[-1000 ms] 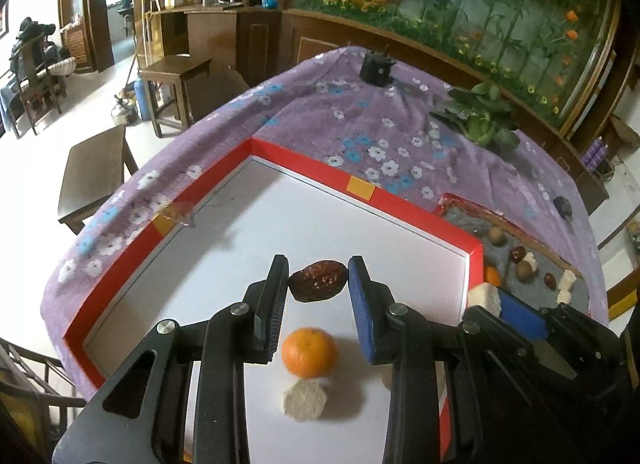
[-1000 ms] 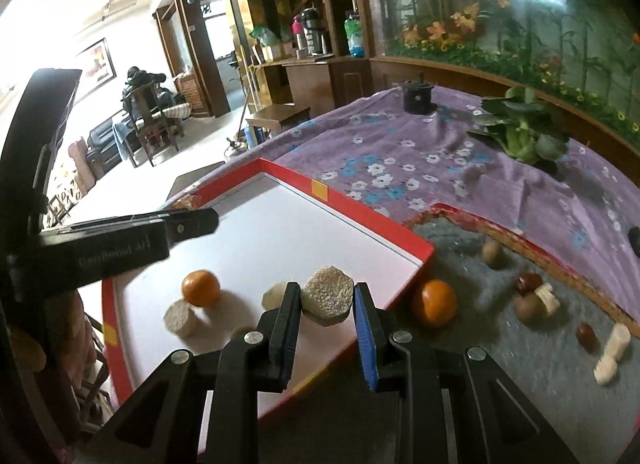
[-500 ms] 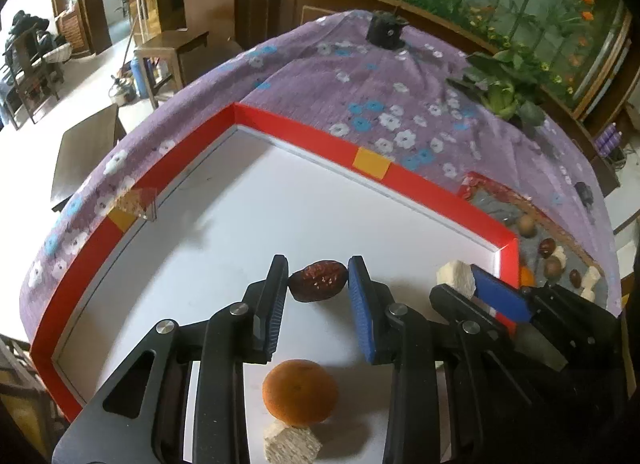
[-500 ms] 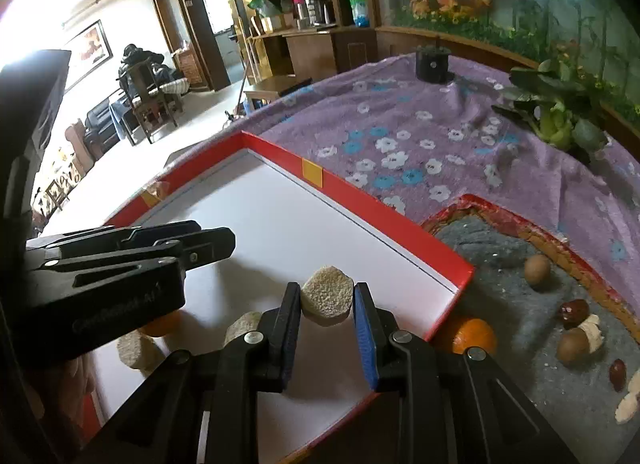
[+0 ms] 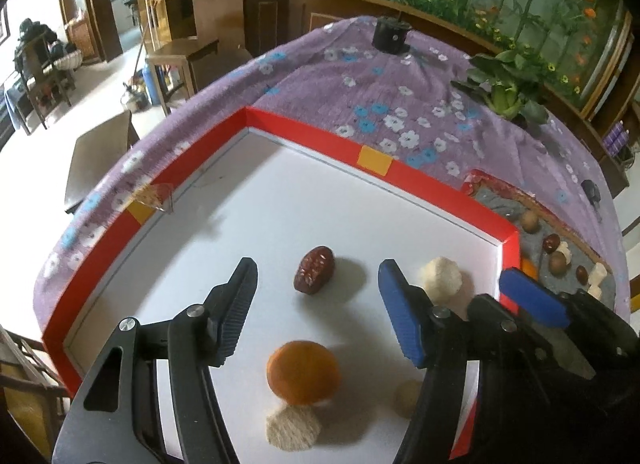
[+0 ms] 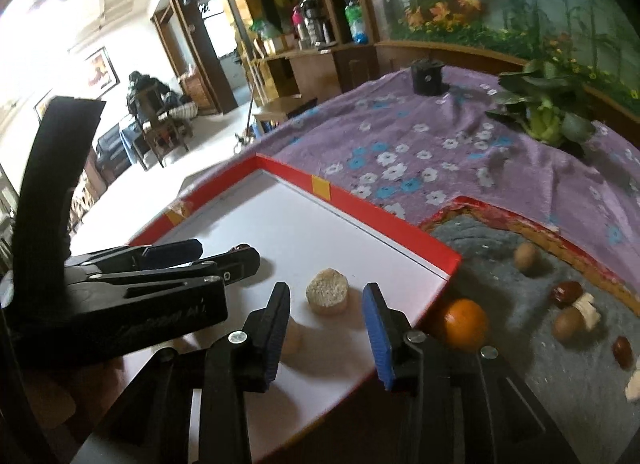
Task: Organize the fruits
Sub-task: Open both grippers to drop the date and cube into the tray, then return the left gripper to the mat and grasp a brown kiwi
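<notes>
- The left two-finger gripper (image 5: 316,284) is made of black plastic, with long angular arms.
- One of its fingers has a ribbed black pad (image 5: 240,312); the other carries a smooth blue pad (image 5: 400,320).
- Behind each pad sits a round silver screw head, and a slot-shaped hole is cut further back.
- The right two-finger gripper (image 6: 326,314) has the same black build and silver screws.
- Both of its pads are blue; one is ribbed.
- Raised lettering on the left gripper's side cannot be read.
</notes>
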